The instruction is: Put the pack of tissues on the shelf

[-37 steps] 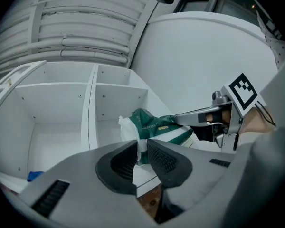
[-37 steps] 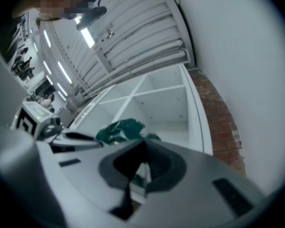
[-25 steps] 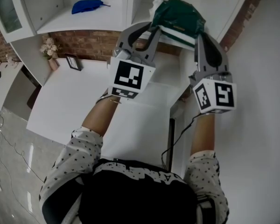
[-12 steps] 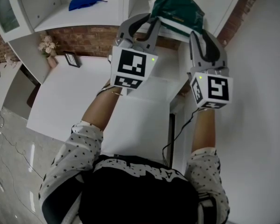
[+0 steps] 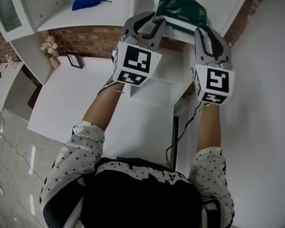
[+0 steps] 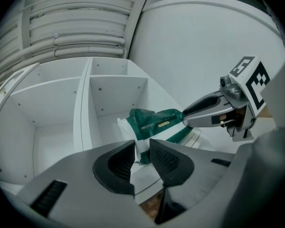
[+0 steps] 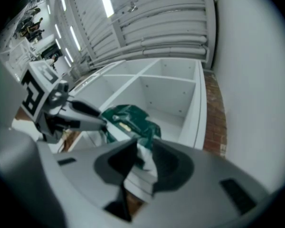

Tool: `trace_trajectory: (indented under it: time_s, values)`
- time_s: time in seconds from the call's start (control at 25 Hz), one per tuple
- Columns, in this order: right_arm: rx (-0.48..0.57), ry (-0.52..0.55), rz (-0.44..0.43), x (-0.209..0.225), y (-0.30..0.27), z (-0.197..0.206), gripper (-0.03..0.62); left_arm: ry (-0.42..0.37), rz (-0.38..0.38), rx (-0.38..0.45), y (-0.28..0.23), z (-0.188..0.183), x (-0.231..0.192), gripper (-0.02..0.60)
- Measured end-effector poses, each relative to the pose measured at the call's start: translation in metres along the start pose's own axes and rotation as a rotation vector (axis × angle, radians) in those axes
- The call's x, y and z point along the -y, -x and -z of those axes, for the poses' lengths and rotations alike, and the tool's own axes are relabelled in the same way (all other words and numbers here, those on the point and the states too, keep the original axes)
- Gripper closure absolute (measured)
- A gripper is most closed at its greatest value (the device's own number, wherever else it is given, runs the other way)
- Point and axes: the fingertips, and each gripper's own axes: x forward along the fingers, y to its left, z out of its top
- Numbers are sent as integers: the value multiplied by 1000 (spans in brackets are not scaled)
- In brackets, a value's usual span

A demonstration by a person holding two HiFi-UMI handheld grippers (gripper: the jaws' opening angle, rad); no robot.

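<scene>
The pack of tissues (image 5: 180, 9), green with white ends, lies on the board of the right shelf compartment (image 5: 143, 6). My left gripper (image 5: 156, 19) is at its left end; its jaws are opening, and the white wrapper edge (image 6: 138, 144) hangs loosely between them. My right gripper (image 5: 207, 30) is shut on the pack's white right end (image 7: 143, 161). In the left gripper view, the pack (image 6: 156, 123) lies ahead with the right gripper (image 6: 210, 114) beside it. The right gripper view shows the pack (image 7: 130, 119) and the left gripper (image 7: 73, 112).
A blue cloth (image 5: 88, 4) lies in the left shelf compartment. Below the shelf stand a small vase of flowers (image 5: 50, 49) and a picture frame (image 5: 75, 61) on a white table (image 5: 76, 108). A black cable (image 5: 179, 134) runs down the table's right edge. A brick wall backs the shelf.
Both grippers have moved up and forward a little, carrying the pack further onto the shelf board. The person's arms are stretched out more.
</scene>
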Motion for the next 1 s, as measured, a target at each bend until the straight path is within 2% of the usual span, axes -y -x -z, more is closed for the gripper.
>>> trace_trajectory:
  time_s: [0.6,1.0]
  values:
    - [-45,18,-3,-3,-17,6,476,-46,6,-39,4,15,-4,425]
    - [-74,38,7,-5,-26,11,476,-61,-23,-62,12,24,-10,423]
